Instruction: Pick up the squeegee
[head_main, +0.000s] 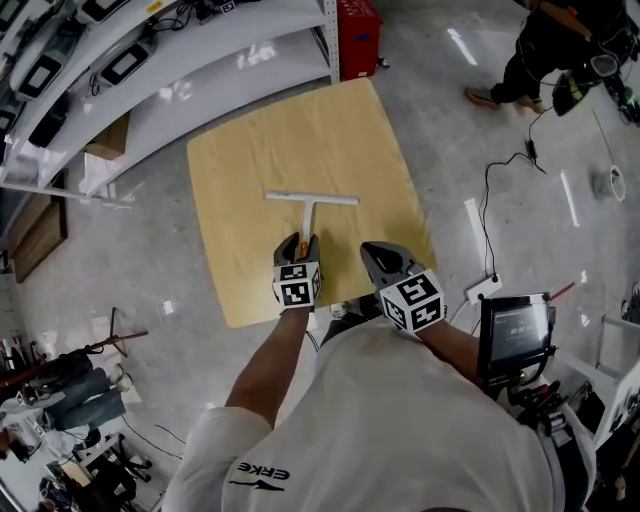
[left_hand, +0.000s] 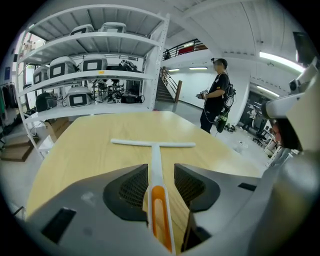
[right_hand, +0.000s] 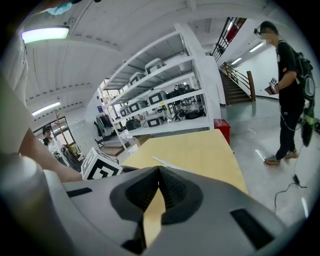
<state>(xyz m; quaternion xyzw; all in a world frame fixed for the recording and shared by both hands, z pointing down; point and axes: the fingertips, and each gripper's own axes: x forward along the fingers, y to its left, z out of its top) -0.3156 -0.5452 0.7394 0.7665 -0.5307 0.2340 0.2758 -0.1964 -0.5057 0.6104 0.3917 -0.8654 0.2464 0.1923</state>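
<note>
A white T-shaped squeegee (head_main: 308, 203) lies flat on the light wooden table (head_main: 300, 130), blade far, handle toward me. In the left gripper view the squeegee (left_hand: 153, 145) shows an orange inset at the near end of its handle. My left gripper (head_main: 298, 241) is open, its jaws on either side of that handle end with small gaps, and the pads do not press it (left_hand: 161, 172). My right gripper (head_main: 373, 250) is shut and empty, over the table's near edge to the right of the handle (right_hand: 160, 169). The squeegee's blade (right_hand: 167, 162) shows just past its tips.
A white shelving rack (head_main: 150, 60) with boxy devices stands beyond the table's left side, a red box (head_main: 358, 35) at its end. A person (head_main: 560, 50) stands on the floor far right. Cables (head_main: 490, 200) and a screen unit (head_main: 515, 325) are to my right.
</note>
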